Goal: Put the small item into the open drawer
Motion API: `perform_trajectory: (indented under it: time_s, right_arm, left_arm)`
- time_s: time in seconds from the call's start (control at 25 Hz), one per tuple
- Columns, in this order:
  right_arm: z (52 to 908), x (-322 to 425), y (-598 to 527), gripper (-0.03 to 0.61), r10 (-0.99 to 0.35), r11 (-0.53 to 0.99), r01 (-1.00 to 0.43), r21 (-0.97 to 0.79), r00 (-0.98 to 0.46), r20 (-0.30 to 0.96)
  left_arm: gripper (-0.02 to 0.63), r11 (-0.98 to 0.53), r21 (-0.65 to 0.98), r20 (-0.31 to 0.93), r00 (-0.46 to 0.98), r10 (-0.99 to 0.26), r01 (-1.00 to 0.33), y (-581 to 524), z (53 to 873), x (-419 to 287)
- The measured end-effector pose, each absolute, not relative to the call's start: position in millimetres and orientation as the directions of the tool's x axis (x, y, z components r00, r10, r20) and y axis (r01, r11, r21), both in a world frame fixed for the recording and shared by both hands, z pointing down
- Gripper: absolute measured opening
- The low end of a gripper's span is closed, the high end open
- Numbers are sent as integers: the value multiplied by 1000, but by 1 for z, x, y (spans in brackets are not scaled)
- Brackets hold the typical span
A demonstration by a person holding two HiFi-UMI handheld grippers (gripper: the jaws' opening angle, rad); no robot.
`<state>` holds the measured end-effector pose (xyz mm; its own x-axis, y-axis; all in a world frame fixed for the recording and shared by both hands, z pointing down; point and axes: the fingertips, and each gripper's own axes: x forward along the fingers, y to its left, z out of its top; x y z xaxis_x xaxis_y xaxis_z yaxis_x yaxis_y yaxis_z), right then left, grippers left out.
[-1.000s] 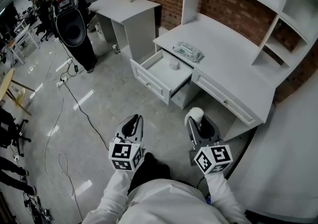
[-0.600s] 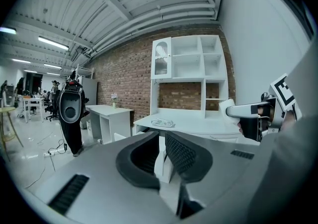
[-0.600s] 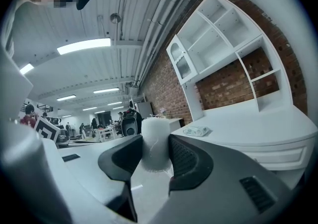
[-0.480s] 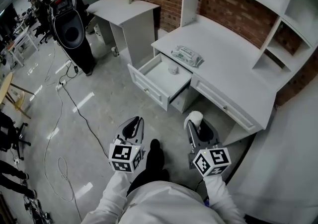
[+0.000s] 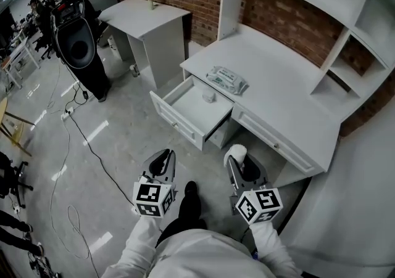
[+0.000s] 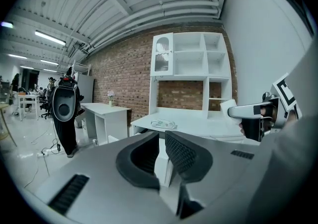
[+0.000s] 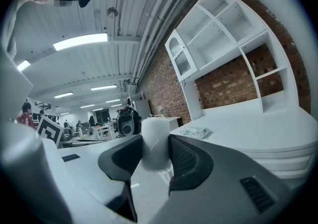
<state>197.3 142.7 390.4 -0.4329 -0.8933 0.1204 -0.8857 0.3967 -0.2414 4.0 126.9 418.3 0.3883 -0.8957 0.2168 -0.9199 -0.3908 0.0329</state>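
My right gripper (image 5: pixel 237 158) is shut on a small white cylinder-shaped item (image 5: pixel 236 149), which stands up between the ribbed pads in the right gripper view (image 7: pixel 155 141). It hangs over the floor, short of the white desk (image 5: pixel 290 92). The open drawer (image 5: pixel 185 115) juts out from the desk's left end, and another small white thing (image 5: pixel 208 96) lies inside it. My left gripper (image 5: pixel 163 161) hovers beside the right one over the floor. Its pads nearly meet with nothing between them (image 6: pixel 162 141).
A pack of wipes (image 5: pixel 226 79) lies on the desk above the drawer. White shelves (image 5: pixel 364 30) rise at the desk's back against a brick wall. A black speaker (image 5: pixel 75 45), a white side table (image 5: pixel 145 15) and a floor cable (image 5: pixel 92 153) lie to the left. A shoe (image 5: pixel 189 200) shows between the grippers.
The head view has shifted: desk and drawer sit lower and further left in the picture. Both grippers have dropped slightly in frame, with the same grip. A shoe has come into view.
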Motion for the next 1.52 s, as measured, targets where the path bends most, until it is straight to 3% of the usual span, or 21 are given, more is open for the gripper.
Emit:
perform_trajectory:
  time_s: [1.52]
  right_arm:
    - [393, 134, -108, 184, -889, 391, -897, -205, -426, 168]
  left_arm:
    - [51, -400, 84, 229, 409, -883, -912, -117, 429, -55]
